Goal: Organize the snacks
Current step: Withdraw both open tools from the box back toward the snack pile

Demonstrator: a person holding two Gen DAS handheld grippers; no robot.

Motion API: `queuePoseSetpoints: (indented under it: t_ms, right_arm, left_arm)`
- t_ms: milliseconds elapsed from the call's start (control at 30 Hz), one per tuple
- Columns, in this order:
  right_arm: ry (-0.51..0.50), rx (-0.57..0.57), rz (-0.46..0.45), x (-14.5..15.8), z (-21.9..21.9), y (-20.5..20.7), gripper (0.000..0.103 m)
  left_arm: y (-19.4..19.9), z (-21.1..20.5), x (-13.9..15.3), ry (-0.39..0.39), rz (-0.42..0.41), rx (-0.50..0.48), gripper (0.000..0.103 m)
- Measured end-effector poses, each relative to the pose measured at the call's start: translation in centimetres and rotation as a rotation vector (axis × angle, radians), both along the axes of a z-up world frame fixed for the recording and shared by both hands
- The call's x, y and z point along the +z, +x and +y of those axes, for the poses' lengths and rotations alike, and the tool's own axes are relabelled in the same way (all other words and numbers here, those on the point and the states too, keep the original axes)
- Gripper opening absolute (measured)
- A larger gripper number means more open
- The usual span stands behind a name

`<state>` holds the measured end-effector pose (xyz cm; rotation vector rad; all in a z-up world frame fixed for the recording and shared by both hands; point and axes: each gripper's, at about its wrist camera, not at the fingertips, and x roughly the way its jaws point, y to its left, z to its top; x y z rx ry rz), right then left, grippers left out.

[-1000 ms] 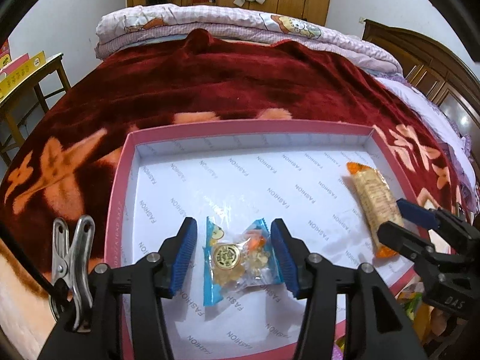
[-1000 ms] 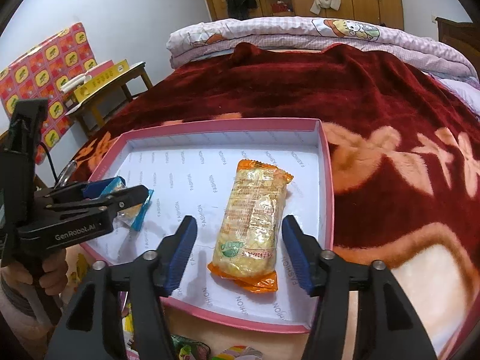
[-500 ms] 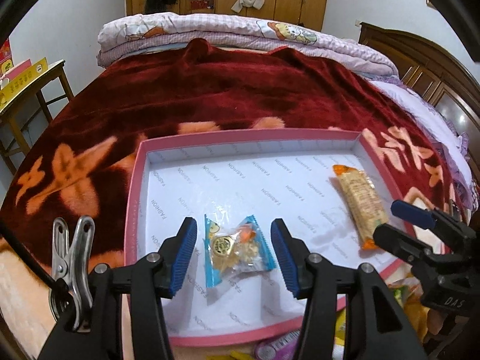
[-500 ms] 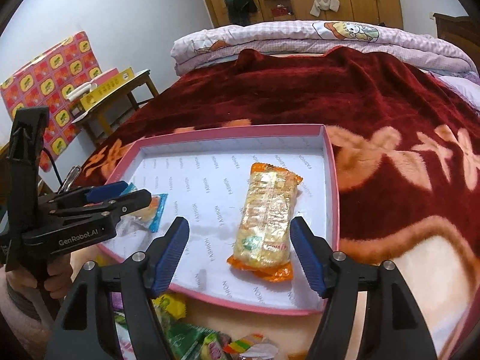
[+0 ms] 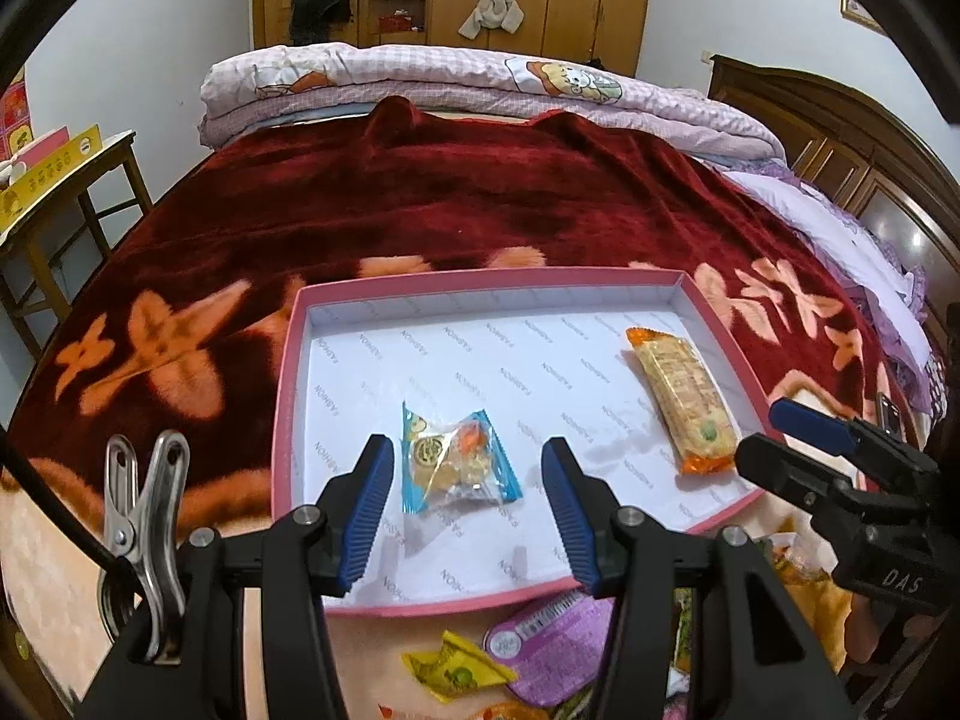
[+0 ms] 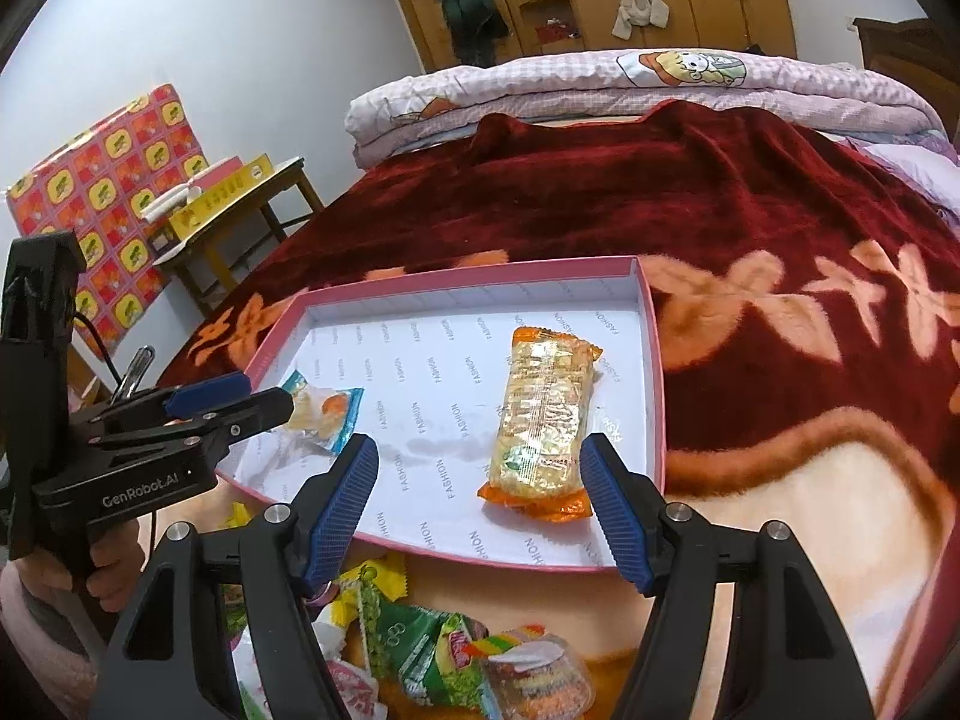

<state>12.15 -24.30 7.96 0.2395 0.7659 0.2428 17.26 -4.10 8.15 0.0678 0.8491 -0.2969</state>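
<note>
Pink-walled box [image 5: 288, 372] on the bed now lies farther from both cameras: left hand-held gripper [image 5: 465, 507] and right hand-held gripper [image 6: 480, 501] have drawn back, both released and empty. Inside rest the blue-edged candy packet [image 5: 456, 462] and orange cracker pack [image 6: 546, 414]; more loose snacks [image 6: 432, 642] wait below, likely next.

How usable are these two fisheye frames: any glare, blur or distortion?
Left wrist view: sharp centre, black vignette corners, pink box rim bowed by the lens. Right wrist view: glare on the orange-ended wrapper, a faint glossy patch on the box floor, loose snacks near the bottom edge slightly soft.
</note>
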Motion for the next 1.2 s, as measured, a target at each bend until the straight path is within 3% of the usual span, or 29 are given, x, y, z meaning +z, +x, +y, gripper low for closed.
queuePoseSetpoints:
  t_ms: [1200]
  right_arm:
    - [0.085,-0.026,0.029,0.1,-0.8,-7.3,0.071]
  left_arm:
    - [-7.3,2.2,1.8,-0.017,-0.012,0.026,0.054]
